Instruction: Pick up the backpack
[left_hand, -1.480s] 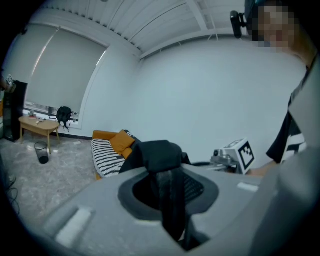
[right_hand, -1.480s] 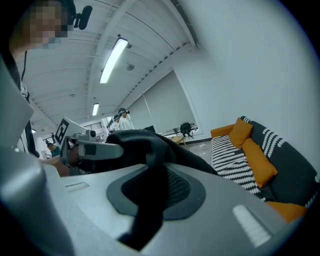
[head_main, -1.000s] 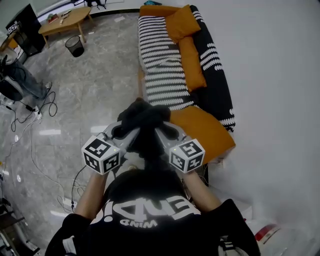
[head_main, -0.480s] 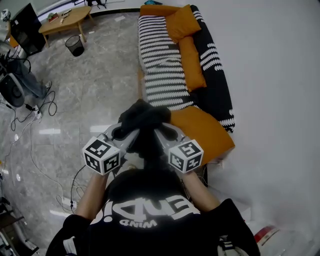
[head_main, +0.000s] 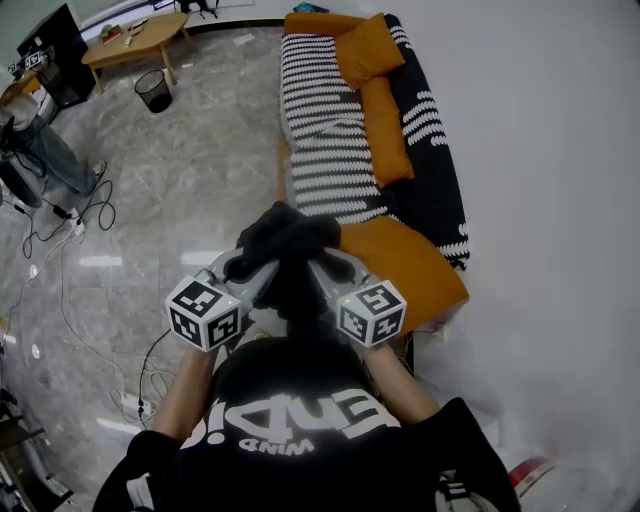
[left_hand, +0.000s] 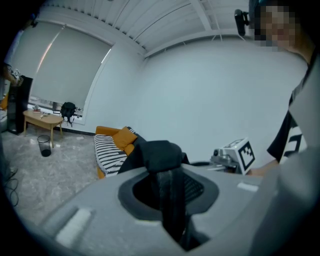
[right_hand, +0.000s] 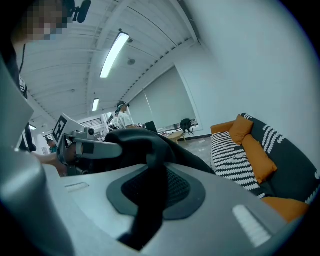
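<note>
Your left tongs (head_main: 243, 268) and right tongs (head_main: 328, 264) sit side by side, both clamped on the black fabric backpack (head_main: 287, 236) between them. Just beyond them, to the right, stands the striped, orange-cushioned sofa (head_main: 325, 150). Far ahead on the left is the low wooden desk (head_main: 135, 38), with the black mesh bin (head_main: 153, 90) before it.

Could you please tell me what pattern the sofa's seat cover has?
The sofa's seat cover has black-and-white stripes, clearest in the head view.

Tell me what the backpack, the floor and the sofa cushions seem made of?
Backpack: probably matte black woven fabric; its strap shows a webbing weave. Floor: polished grey stone or tile, veined, mirroring lights. Cushions: likely soft orange cloth, no sheen.
</note>
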